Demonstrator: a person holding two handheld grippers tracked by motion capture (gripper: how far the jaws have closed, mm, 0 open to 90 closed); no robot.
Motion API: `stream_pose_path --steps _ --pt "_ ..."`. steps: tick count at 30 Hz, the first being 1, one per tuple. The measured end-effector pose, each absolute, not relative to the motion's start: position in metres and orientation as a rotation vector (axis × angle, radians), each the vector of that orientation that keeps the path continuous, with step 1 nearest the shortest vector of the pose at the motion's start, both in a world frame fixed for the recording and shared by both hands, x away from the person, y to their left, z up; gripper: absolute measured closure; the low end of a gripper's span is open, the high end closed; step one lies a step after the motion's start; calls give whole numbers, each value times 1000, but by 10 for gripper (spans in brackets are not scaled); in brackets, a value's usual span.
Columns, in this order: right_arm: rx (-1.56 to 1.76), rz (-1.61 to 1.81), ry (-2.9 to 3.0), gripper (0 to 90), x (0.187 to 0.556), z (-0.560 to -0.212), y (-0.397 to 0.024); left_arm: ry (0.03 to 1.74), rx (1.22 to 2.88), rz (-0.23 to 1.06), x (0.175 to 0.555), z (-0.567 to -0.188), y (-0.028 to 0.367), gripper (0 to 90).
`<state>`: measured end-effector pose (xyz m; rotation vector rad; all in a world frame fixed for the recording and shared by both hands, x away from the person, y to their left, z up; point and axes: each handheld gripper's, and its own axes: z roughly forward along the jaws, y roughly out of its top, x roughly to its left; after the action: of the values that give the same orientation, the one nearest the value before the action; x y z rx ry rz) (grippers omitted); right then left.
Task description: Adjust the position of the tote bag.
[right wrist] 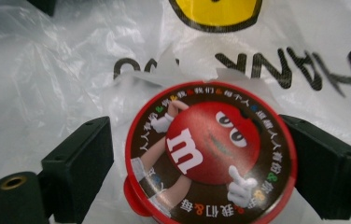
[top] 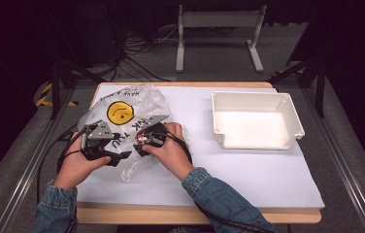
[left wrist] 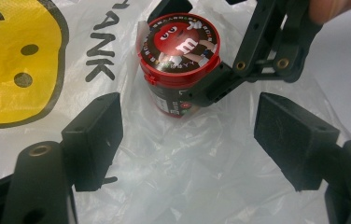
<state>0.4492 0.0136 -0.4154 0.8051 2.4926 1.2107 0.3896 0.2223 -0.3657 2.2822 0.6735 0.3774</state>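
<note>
A red-lidded M&M's can (left wrist: 178, 56) stands on a clear plastic bag (top: 144, 99) printed with a yellow smiley and black letters. My right gripper (right wrist: 201, 158) is shut on the can, one jaw at each side just under its lid (right wrist: 211, 149). From above, this gripper (top: 144, 141) and the can (top: 141, 139) sit at the bag's near right part. My left gripper (left wrist: 187, 135) is open over the crumpled bag (left wrist: 173, 172), a little short of the can, with nothing between its jaws. In the high view it (top: 117, 156) lies at the bag's near left.
A white rectangular tray (top: 294, 121) stands at the right of the white table top (top: 248, 170). Cables trail from both grippers off the near edge. A white stand and dark cables are on the floor beyond the table.
</note>
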Motion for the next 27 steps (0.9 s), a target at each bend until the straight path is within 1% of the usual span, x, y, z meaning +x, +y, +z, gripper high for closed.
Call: stream_pose_path --steps 12,21,27 --pt "804 1128 2526 125 449 -441 13 682 2278 380 391 -367 225 243" --pt "802 1181 2476 126 441 -441 2 691 2271 383 390 -366 228 240" --pt "823 1210 2465 159 433 -444 -4 691 2271 386 390 -366 227 239"
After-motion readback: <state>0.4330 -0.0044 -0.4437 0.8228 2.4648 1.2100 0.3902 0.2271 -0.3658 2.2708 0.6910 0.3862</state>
